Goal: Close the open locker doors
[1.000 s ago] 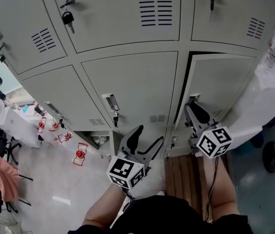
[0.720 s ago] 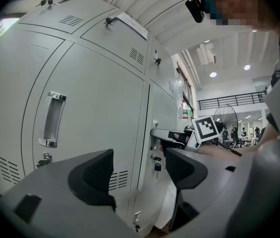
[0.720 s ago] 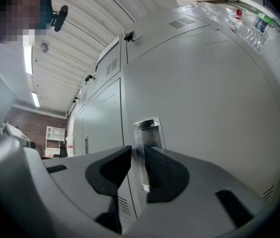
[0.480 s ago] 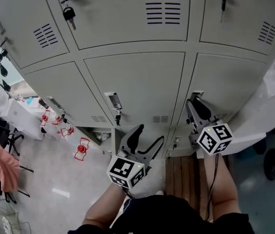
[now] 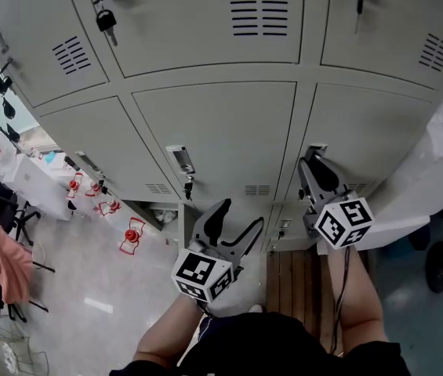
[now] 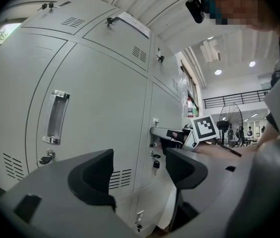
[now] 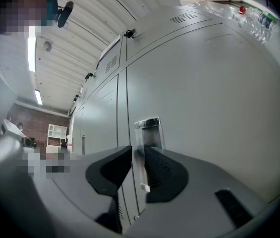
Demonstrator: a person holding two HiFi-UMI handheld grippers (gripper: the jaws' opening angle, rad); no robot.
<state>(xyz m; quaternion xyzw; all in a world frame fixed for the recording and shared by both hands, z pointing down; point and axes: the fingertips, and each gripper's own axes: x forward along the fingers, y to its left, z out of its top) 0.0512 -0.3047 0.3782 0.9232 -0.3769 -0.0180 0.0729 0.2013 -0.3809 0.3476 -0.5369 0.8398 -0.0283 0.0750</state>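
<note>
**Head view, looking steeply down a bank of pale grey steel lockers (image 5: pixel 197 22).** The right gripper (image 5: pixel 315 171) points level at the grey middle-row locker door on the right (image 5: pixel 370 131). Its jaws stand almost together, and they appear to pinch the lip of that door's chrome recessed pull handle (image 7: pixel 147 128).

One second earlier a dark gap ran along this door's left and top edges — the door stood ajar. The gap is now gone and the panel lies flush with its neighbours. The door can therefore be judged closed, though whether its latch has caught cannot be seen.

The left gripper (image 5: pixel 237 224) hovers in front of the grey centre door (image 5: pixel 213 131), clear of it. Its jaws are spread wide with nothing between them.

**Remaining work:** a bottom-row compartment (image 5: pixel 161 214) to the left of the left gripper seems to show a dark interior. This may be another open door, but it is too small to confirm. The right gripper would need to let go of the handle before either gripper moves toward it.
</note>
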